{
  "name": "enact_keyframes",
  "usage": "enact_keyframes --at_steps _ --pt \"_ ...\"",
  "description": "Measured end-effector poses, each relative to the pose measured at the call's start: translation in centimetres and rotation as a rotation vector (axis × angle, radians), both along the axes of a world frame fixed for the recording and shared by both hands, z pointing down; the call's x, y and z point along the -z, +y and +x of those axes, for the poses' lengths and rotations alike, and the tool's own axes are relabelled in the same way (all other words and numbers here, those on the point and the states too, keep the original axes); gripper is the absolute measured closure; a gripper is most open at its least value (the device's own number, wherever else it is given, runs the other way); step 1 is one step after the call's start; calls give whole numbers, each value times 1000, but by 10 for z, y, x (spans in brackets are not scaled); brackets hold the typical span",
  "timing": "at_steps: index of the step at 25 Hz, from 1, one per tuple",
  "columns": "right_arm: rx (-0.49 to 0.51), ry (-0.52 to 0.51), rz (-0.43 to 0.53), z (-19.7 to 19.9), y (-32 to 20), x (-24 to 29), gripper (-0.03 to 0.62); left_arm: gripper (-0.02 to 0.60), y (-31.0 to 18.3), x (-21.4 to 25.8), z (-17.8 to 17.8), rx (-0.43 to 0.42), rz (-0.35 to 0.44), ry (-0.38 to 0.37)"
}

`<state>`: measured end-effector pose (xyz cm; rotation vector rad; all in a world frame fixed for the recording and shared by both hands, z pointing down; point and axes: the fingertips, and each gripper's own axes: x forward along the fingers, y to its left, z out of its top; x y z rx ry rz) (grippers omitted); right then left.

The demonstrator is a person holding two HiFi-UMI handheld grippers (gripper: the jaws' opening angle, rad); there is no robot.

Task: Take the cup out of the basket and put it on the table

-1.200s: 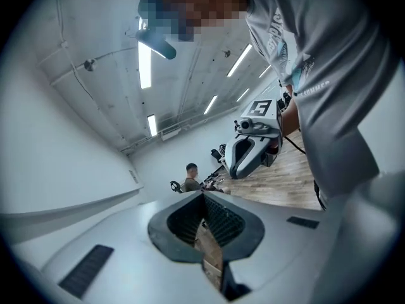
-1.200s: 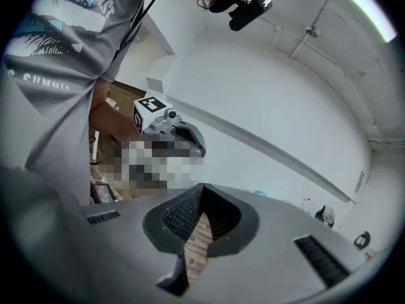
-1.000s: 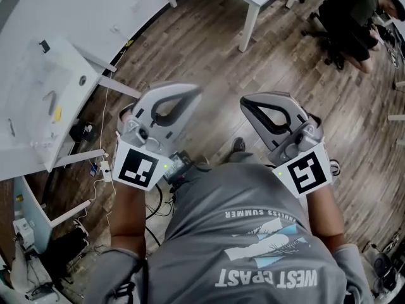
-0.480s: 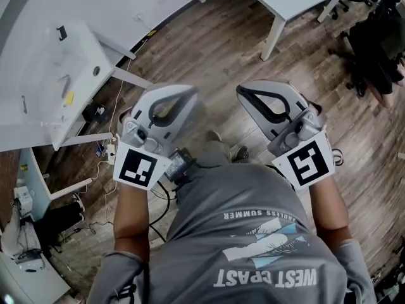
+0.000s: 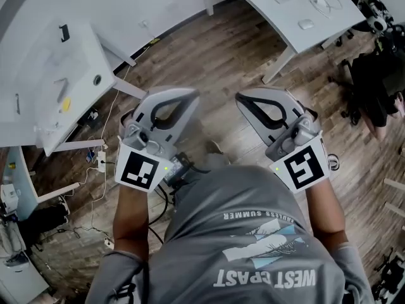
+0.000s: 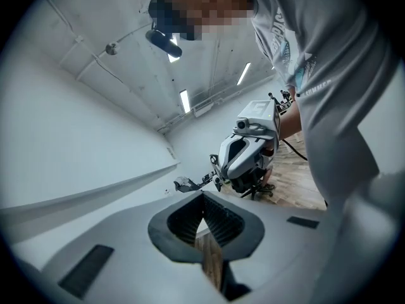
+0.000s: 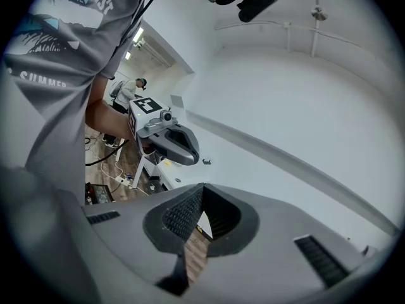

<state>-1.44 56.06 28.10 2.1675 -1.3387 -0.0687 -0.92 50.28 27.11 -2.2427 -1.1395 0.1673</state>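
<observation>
No cup or basket shows in any view. A person in a grey T-shirt holds both grippers side by side at waist height over a wooden floor. My left gripper (image 5: 190, 94) is shut, its jaws meeting at the tip with nothing between them (image 6: 203, 196). Beside it, my right gripper (image 5: 241, 99) is shut too and holds nothing (image 7: 202, 186). Each gripper view looks sideways at the other gripper: the right gripper (image 6: 244, 154) from the left one, the left gripper (image 7: 168, 142) from the right one.
A white table (image 5: 47, 100) with small items stands at the left. A white desk (image 5: 288, 14) with a mouse on it is at the upper right. A black office chair (image 5: 374, 87) is at the right edge. Cables and a power strip (image 5: 101, 164) lie on the floor at the left.
The head view has swung, so the tables and chair sit differently in the picture. Both grippers stay shut and side by side at the waist.
</observation>
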Motion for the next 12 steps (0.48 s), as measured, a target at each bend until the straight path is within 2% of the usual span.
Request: enact_keyframes --at_steps 4,12 --pt "23 25 -2 34 -24 11 583 574 -25 12 32 21 -13 44" --pt "141 1 -14 101 -54 4 583 574 -60 13 95 142 -7 33"
